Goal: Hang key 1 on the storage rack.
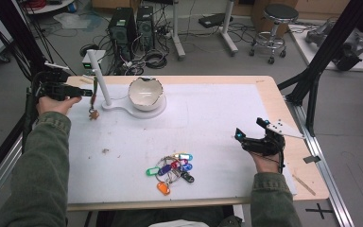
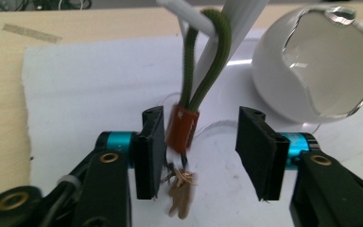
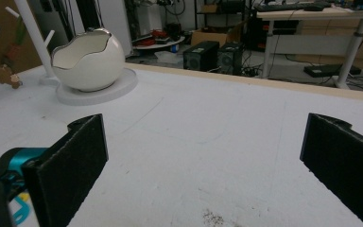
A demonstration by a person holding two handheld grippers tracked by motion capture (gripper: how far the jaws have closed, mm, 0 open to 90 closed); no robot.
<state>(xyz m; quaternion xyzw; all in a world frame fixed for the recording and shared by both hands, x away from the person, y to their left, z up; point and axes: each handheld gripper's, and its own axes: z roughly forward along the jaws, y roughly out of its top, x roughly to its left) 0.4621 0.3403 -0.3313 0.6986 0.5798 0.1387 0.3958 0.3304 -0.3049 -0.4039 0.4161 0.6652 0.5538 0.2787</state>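
My left gripper [image 2: 201, 151] has its jaws apart, and the keychain [image 2: 183, 130] hangs between them. The brown sleeve on it sits right next to the pad on my left, maybe brushing it, but the other pad is well away, so nothing is squeezed and I count it as let go. Just above my pads, the green cord loop [image 2: 203, 61] goes over a peg of the white stand [image 2: 238, 28], so the stand is holding it up. Just below my pads a little brown charm [image 2: 182, 196] dangles. I think this keychain is light, soft and floppy. The cord will bend and swing if I bump it. The brown sleeve is the stiffest part, so that is the best spot to pinch. Off to the right of my left pads is a white eggshell bowl [image 2: 312, 61] with a jagged shiny rim. It looks easy to break, so I would keep clear of it. My right gripper [image 3: 203, 161] is wide open with nothing in it, only the white mat [image 3: 217, 118] past its pads. From above, a bunch of key tags [image 1: 172, 169] lies on the mat near that gripper. I count one hung keychain, one stand, one bowl, and about seven colored tags in one bunch.
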